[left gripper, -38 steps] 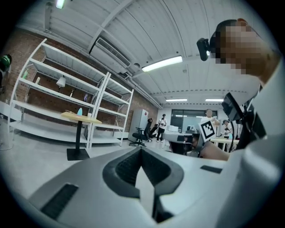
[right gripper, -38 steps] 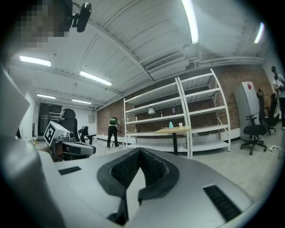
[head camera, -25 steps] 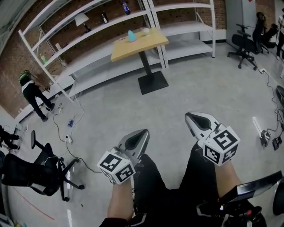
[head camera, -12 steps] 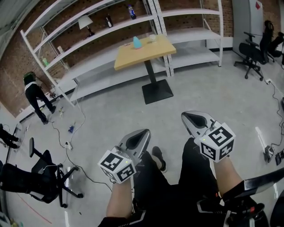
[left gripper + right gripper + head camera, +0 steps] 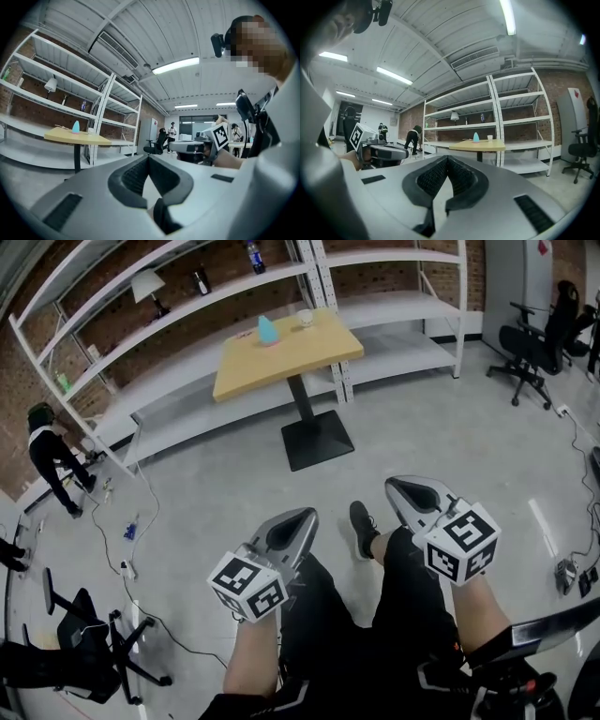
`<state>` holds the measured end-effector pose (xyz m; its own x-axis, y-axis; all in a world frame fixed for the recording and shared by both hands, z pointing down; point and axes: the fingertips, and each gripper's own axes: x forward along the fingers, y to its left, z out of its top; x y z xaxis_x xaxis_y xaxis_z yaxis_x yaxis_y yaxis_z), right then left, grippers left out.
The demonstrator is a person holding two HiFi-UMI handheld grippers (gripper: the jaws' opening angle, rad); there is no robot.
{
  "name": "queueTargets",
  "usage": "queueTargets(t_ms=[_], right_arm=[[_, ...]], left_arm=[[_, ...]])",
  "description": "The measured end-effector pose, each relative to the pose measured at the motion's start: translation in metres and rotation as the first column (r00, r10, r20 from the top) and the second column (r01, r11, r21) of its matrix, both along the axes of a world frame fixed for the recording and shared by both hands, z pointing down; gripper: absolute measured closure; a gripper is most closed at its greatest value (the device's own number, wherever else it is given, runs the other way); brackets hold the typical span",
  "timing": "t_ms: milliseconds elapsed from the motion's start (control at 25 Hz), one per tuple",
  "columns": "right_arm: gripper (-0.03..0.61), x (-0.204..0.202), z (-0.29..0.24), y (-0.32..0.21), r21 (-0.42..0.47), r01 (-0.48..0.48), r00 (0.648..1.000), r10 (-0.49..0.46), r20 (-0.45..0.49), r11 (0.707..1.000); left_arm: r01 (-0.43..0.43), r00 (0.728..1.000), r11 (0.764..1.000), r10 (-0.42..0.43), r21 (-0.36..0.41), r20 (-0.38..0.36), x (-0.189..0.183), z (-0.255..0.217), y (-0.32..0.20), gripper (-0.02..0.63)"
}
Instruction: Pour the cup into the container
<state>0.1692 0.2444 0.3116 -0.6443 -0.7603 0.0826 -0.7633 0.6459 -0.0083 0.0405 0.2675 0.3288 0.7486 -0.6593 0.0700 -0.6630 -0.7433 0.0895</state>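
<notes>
At 6 o'clock the left gripper [image 5: 302, 517] and the right gripper [image 5: 399, 487] are held level above the person's legs, each with its jaws pressed together on nothing. Under them spreads a grey concrete floor [image 5: 216, 474]. Cables trail across it at 9 o'clock, and a black office chair [image 5: 80, 652] at 8 o'clock is partly cut off by the edge. At 12 o'clock stands a square light-wood table on a black pedestal [image 5: 309, 351]. Near its far edge sit a small white cup [image 5: 305, 317] and, just left of it, a pale blue tapered object [image 5: 267, 330]. The cup looks upright, its long axis vertical, but it is too small to show its contents. Behind run white metal shelves [image 5: 187, 298] against brick.
</notes>
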Motion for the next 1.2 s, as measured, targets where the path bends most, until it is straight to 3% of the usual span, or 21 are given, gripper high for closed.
queueTargets(t_ms=[560, 1200], right_arm=[[0.580, -0.015, -0.024, -0.224, 0.050, 0.003, 0.998, -0.006, 0.067, 0.999], [0.580, -0.085, -0.039, -0.506, 0.057, -0.027, 0.996, 0.022, 0.083, 0.998]], left_arm=[[-0.006, 0.998, 0.999, 0.003, 0.052, 0.055, -0.015, -0.032, -0.216, 0.623], [0.048, 0.998, 0.996, -0.051, 0.069, 0.034, -0.101, -0.043, -0.485, 0.623]])
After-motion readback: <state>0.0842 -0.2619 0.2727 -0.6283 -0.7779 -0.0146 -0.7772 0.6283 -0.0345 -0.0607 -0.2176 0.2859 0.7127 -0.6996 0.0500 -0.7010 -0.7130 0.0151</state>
